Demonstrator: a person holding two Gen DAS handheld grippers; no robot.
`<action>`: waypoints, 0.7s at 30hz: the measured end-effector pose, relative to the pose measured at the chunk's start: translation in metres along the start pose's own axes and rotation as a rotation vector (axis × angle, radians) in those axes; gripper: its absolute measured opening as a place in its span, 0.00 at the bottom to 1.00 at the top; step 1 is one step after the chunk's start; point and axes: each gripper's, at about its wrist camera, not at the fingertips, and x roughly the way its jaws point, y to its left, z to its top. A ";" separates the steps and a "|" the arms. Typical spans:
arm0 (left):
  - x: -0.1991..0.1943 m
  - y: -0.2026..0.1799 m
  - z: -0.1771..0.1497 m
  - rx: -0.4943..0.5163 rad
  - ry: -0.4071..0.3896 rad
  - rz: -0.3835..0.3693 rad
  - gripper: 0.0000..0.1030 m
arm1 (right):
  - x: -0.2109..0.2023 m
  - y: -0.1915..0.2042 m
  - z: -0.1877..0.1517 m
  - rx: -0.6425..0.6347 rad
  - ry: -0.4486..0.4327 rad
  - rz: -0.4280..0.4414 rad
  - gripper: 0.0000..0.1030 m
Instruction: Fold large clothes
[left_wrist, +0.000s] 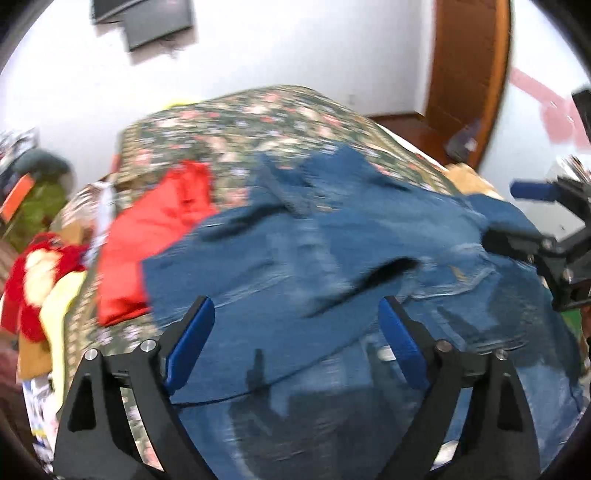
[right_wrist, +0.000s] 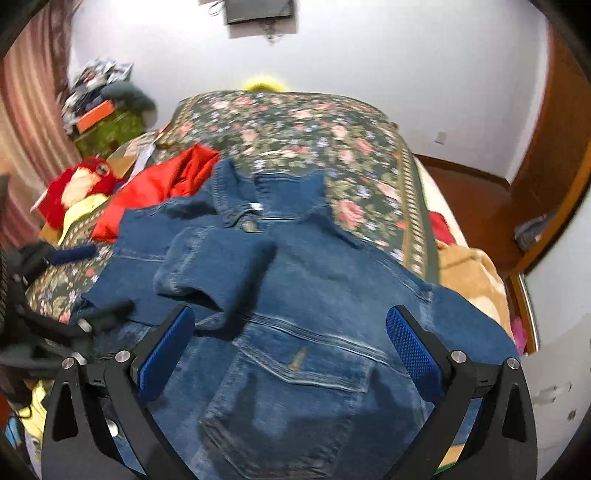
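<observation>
A blue denim jacket (right_wrist: 295, 295) lies spread on a floral bedspread (right_wrist: 295, 125), collar toward the far end, one sleeve folded across its chest (right_wrist: 214, 266). It also shows, blurred, in the left wrist view (left_wrist: 314, 266). My left gripper (left_wrist: 297, 314) is open and empty, above the jacket's left part. My right gripper (right_wrist: 290, 325) is open and empty, above the chest pocket. The right gripper also shows at the right edge of the left wrist view (left_wrist: 517, 210), open. The left gripper shows at the left edge of the right wrist view (right_wrist: 92, 280), open.
A red garment (right_wrist: 162, 188) lies on the bed to the left of the jacket. Red, yellow and other clothes (right_wrist: 77, 192) are piled at the left edge. A tan blanket (right_wrist: 469, 273) lies at the right edge. A wooden door (right_wrist: 554, 155) stands to the right.
</observation>
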 end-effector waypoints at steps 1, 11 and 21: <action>0.002 0.012 -0.001 -0.017 0.002 0.022 0.88 | 0.002 0.006 0.001 -0.015 0.006 0.010 1.00; 0.027 0.121 -0.062 -0.332 0.119 0.095 0.88 | 0.088 0.082 0.015 -0.279 0.211 0.026 1.00; 0.078 0.140 -0.106 -0.404 0.240 0.159 0.88 | 0.133 0.122 0.015 -0.588 0.171 -0.094 0.96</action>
